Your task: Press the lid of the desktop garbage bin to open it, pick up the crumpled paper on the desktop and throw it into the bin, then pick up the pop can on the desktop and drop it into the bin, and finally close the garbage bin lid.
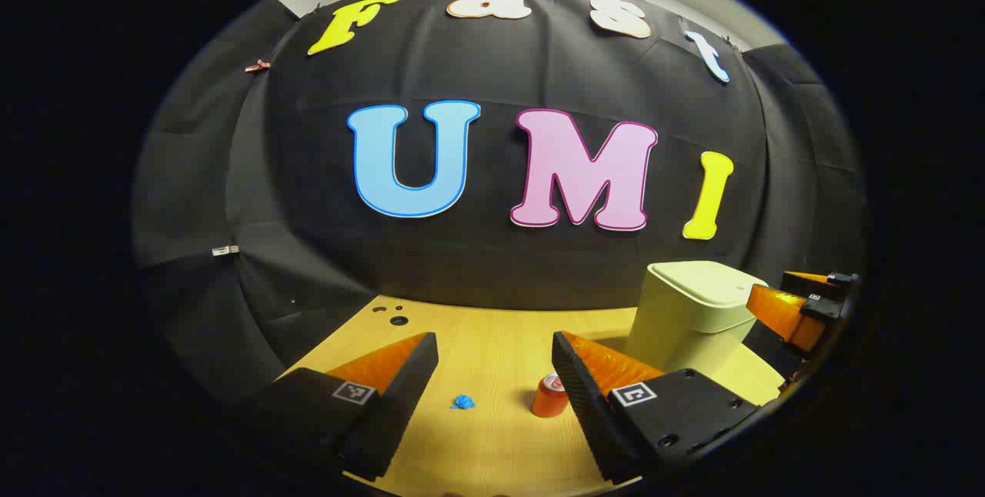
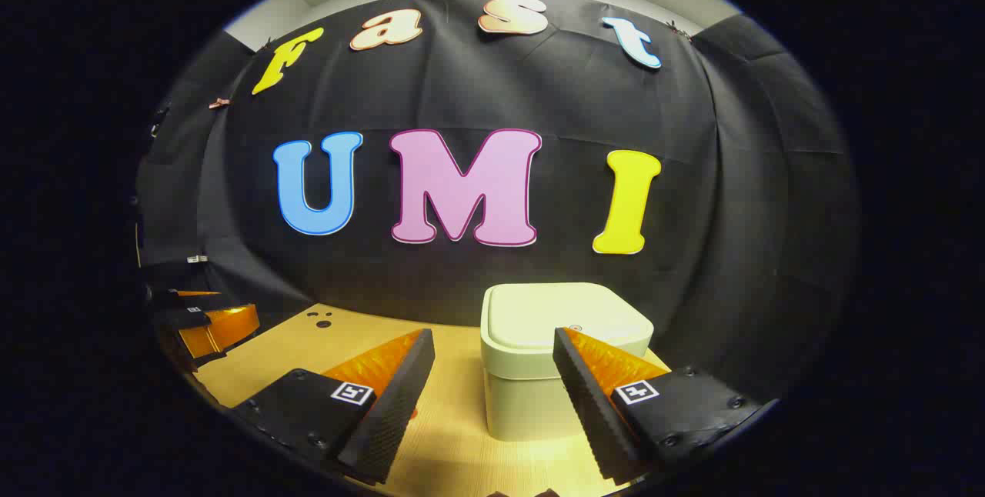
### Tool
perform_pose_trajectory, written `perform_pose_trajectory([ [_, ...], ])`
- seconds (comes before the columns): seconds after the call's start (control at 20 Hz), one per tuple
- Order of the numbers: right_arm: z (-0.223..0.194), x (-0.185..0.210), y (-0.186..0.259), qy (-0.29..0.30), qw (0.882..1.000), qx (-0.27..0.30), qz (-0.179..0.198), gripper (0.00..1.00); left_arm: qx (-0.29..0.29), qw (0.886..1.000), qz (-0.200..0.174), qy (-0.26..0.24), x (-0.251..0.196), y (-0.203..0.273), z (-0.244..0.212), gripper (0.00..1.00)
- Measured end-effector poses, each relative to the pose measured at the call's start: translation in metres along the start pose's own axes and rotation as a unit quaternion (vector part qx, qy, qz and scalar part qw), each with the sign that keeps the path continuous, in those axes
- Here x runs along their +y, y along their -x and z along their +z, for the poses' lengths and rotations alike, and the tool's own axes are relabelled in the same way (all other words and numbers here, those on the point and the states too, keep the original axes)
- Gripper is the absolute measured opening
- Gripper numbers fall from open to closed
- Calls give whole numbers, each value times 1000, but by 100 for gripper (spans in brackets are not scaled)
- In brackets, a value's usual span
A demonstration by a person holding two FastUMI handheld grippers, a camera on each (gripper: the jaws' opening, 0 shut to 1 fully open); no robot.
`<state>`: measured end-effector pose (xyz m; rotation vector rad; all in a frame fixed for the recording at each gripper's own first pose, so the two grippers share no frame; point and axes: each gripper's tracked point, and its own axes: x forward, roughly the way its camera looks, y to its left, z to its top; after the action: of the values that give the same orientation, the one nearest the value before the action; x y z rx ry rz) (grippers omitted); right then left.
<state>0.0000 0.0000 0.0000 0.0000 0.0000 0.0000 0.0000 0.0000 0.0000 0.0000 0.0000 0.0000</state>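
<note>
Both claws hang above the bench point(image 1: 492, 343), and nothing is in hand yet. The left claw point(image 1: 495, 362) is spread wide with empty air between its fingers, looking down the bench at the small blue crumpled paper point(image 1: 462, 402) lying alone on the wood. Just beside it stands the orange pop can point(image 1: 549, 397), upright and partly tucked behind the claw's right finger. The pale bin point(image 1: 689, 320) sits off to the side, with the other claw poking in at the rim of that view near the bin's top.

Over to the right gripper view: the right claw point(image 2: 494, 362) is gaping too, holding nothing, and it faces the bin point(image 2: 531, 397) almost square on. The lid point(image 2: 565, 316) lies flat and shut. That line-up makes sense, since the lid has to be pressed first and this claw is nearest. The left one seems parked over the rubbish, ready for the paper once the bin is open. The whole task is still ahead.
</note>
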Motion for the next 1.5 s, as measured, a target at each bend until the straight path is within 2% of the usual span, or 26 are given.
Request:
perform_pose_trajectory([
  [0.5,-1,-14,8,3,1000,-1,-22,98,11,1000,-16,-6,-5,-7,-11,96],
  [1.1,-1,-5,8,13,1000,1,-9,97,10,1000,-16,-16,-7,-9,-16,96],
  [1.25,3,-5,6,23,1000,-2,-6,85,10,1000,-17,-16,-7,-7,-21,96],
  [1.45,9,-9,1,42,999,-3,-6,58,15,999,-13,-27,-5,-7,-24,96],
  [1.5,12,-9,0,40,999,-4,-3,57,14,999,-14,-27,-5,-6,-23,96],
])
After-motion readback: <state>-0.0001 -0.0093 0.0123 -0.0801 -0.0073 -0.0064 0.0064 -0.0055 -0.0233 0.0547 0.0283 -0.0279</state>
